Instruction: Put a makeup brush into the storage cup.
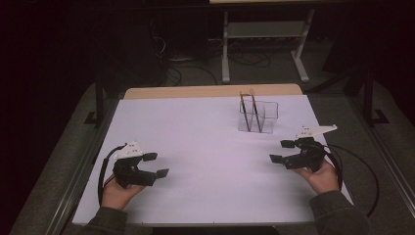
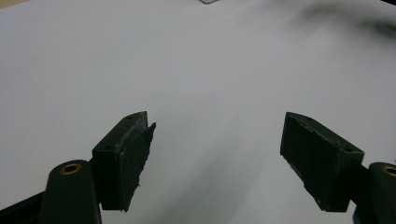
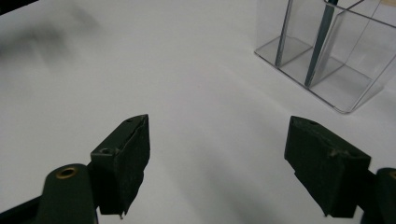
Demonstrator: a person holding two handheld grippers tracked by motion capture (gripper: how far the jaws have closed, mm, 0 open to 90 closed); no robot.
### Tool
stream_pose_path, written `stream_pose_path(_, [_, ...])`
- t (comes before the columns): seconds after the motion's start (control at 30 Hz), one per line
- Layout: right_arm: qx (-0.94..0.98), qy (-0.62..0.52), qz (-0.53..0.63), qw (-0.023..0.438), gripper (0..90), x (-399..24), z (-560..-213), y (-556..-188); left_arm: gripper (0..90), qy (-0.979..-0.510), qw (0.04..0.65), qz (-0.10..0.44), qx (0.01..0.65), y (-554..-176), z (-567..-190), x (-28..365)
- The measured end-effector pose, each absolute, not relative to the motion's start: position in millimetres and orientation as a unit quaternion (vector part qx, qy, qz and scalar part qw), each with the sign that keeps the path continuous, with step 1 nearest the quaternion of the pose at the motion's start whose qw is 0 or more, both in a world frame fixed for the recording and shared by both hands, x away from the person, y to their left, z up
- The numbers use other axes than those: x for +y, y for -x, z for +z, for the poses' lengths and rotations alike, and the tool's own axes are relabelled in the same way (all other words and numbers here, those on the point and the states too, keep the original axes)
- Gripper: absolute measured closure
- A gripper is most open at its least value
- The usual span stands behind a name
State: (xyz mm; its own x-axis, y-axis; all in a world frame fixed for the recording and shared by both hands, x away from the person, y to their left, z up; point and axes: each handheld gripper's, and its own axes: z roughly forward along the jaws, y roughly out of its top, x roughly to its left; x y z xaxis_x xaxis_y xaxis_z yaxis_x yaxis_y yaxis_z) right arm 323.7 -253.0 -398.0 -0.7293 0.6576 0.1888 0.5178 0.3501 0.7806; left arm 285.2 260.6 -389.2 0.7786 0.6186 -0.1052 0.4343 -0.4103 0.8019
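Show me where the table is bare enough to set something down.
The white table top is bare across its middle, between the left gripper and right gripper, and across the far left, left of the clear holder. The tight spot is the far right, where the holder stands with two pencils near the right gripper.

High view overhead; claw views low, sharing white table (image 1: 205,147)

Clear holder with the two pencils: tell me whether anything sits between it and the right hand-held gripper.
Nothing visible does. The right hand-held gripper is open over bare white table, and the clear holder with its two pencils stands farther back, with only bare surface between them.
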Motion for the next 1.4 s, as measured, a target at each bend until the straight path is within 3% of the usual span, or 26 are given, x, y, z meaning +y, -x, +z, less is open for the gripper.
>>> stream_pose_path(1.4, [0.811, -0.35, 0.461, 0.086, 20.8, -257, -409, -297, 23.4, -0.841, 0.433, 0.087, 0.313, -284, -397, 260])
